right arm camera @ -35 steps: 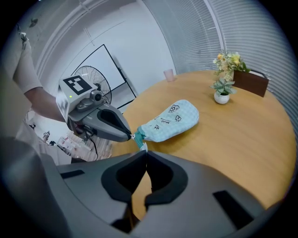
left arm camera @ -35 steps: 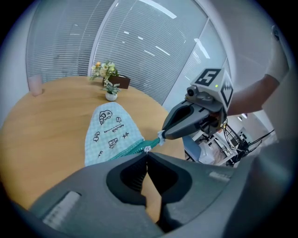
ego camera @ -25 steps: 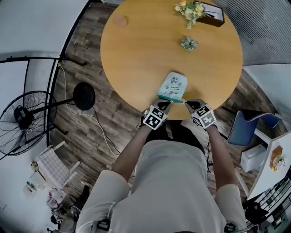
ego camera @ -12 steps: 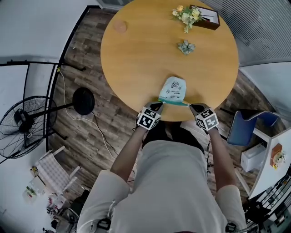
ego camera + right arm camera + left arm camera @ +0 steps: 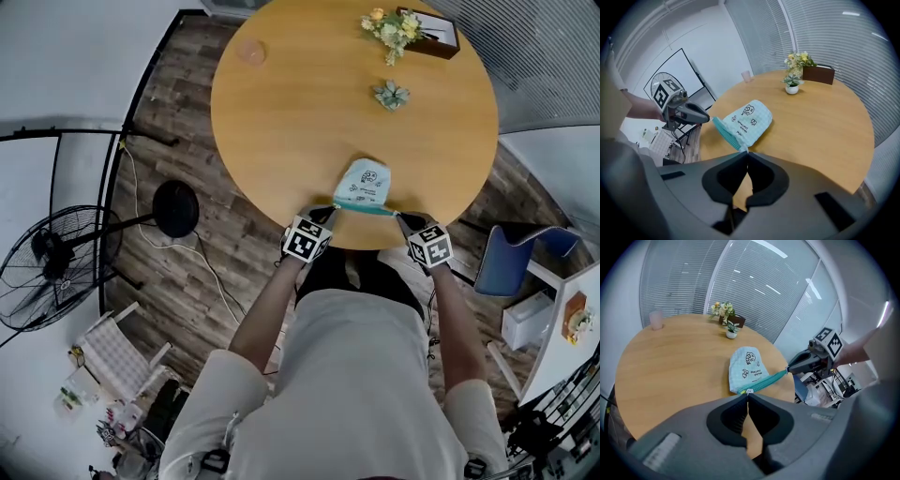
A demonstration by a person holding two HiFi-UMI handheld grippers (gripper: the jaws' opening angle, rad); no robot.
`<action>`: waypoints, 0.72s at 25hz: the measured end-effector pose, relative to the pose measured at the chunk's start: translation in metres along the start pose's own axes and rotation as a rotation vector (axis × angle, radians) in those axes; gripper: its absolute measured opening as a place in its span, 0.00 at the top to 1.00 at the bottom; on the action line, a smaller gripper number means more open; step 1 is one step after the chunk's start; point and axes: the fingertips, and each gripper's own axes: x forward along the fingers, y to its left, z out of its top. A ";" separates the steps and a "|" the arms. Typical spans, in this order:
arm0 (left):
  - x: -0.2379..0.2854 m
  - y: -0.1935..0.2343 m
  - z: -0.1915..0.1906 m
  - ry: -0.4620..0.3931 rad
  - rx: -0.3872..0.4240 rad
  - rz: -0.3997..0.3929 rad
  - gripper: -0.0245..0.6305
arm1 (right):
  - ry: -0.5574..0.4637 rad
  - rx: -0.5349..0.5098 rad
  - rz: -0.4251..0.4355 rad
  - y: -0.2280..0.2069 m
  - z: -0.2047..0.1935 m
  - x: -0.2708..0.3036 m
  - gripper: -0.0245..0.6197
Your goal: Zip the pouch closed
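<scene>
While the pouch point(image 5: 367, 182) lies at the table's point(image 5: 300, 112) near edge, left gripper point(image 5: 329, 213) and right gripper point(image 5: 399, 217) clamp its zip's point(image 5: 364, 207) ends.

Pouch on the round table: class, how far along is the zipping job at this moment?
Done: the pouch lies at the table's near edge; its teal zip looks like one joined band. In hand: the left gripper and right gripper each pinch one end of the zip, pulling it taut. Left: whether it is shut to the very end is unclear here; then let go.

Round wooden table point(image 5: 300, 112): pouch point(image 5: 366, 183), potted plant point(image 5: 390, 94), flower box point(image 5: 436, 33), cup point(image 5: 250, 52).
</scene>
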 end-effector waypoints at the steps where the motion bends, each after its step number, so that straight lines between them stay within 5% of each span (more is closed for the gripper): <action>1: 0.001 0.001 -0.002 0.009 0.006 0.000 0.93 | 0.005 0.012 -0.003 0.001 -0.002 0.003 0.95; 12: -0.005 0.022 -0.034 0.076 0.025 -0.024 0.93 | 0.067 0.103 -0.110 0.007 -0.031 0.021 0.94; 18: -0.028 0.031 -0.029 0.049 0.056 -0.041 0.93 | 0.012 0.140 -0.173 0.013 -0.022 0.009 0.82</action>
